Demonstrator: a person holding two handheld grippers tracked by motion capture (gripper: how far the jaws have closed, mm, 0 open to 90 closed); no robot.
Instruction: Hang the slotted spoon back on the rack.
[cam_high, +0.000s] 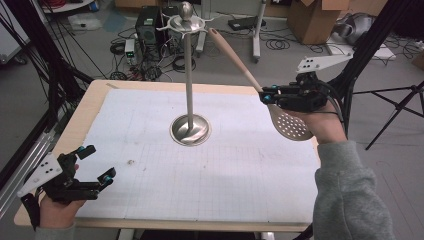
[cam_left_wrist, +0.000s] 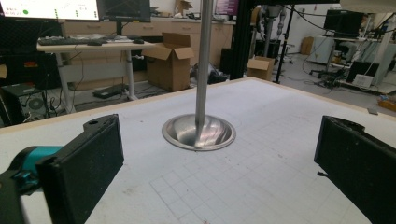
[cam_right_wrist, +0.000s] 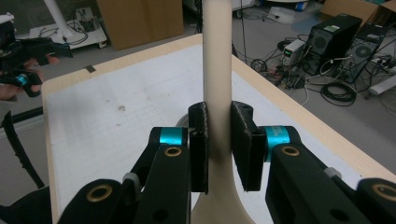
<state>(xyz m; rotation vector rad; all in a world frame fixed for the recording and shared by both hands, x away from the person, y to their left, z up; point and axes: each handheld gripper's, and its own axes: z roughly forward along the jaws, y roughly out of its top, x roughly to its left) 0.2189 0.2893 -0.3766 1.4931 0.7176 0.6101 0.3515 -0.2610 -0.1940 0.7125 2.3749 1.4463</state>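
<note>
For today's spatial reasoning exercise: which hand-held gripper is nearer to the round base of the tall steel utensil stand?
The right. The right hand-held gripper, clamping the beige slotted spoon, hangs just right of the stand's base. The left hand-held gripper, open, waits near the table's front left corner.

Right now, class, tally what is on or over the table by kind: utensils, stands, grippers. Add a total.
Slotted spoon: 1
Metal stand: 1
Grippers: 2, left gripper and right gripper
Total: 4
</note>
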